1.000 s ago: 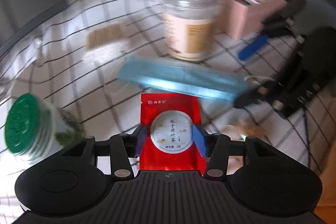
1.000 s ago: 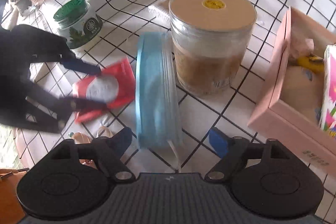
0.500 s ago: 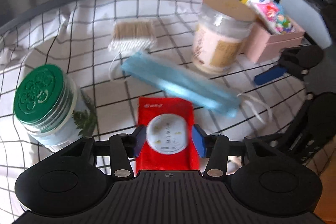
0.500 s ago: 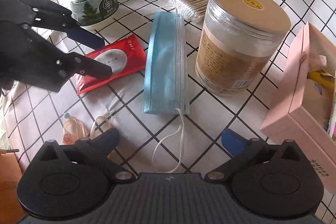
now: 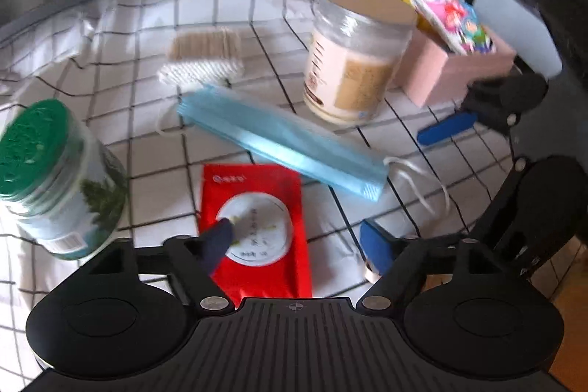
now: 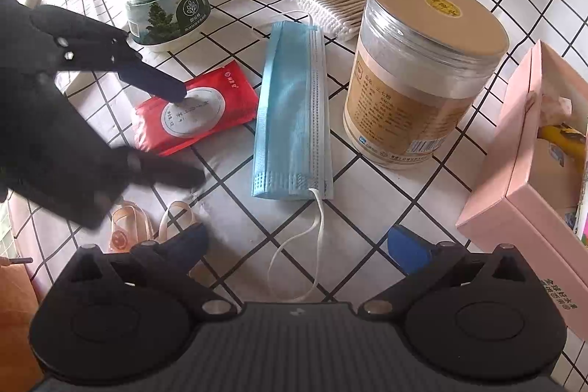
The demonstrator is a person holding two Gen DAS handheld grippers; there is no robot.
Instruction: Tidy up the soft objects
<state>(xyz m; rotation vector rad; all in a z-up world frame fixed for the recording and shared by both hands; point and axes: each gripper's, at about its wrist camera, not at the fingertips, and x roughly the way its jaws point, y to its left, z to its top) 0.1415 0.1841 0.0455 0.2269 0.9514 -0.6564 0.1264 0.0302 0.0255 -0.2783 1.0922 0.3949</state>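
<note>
Taking the blue face mask [image 6: 294, 109] as the landmark: nearest the right camera, the right gripper [image 6: 305, 245] hangs just short of the mask's near end with its jaws spread wide and empty, the white ear loop [image 6: 297, 259] trailing between them, likely lined up to take the mask. Left of the mask, on the checked cloth [image 6: 367, 208], the red tea sachet [image 6: 194, 111] lies flat, almost touching the mask's long edge. The left gripper [image 5: 297, 237] straddles the sachet, its jaws opening; one pad seems to lie over the sachet's round label, though motion blur makes contact hard to judge, and nothing is clamped. Right of the mask stands the big tan-lidded jar [image 6: 426, 68], and beyond that the pink box [image 6: 514, 186] already holding packets, probably the goal for soft things. Behind the mask lie the cotton swabs [image 6: 330, 8], and far left the green-lidded jar [image 6: 165, 2]
</note>
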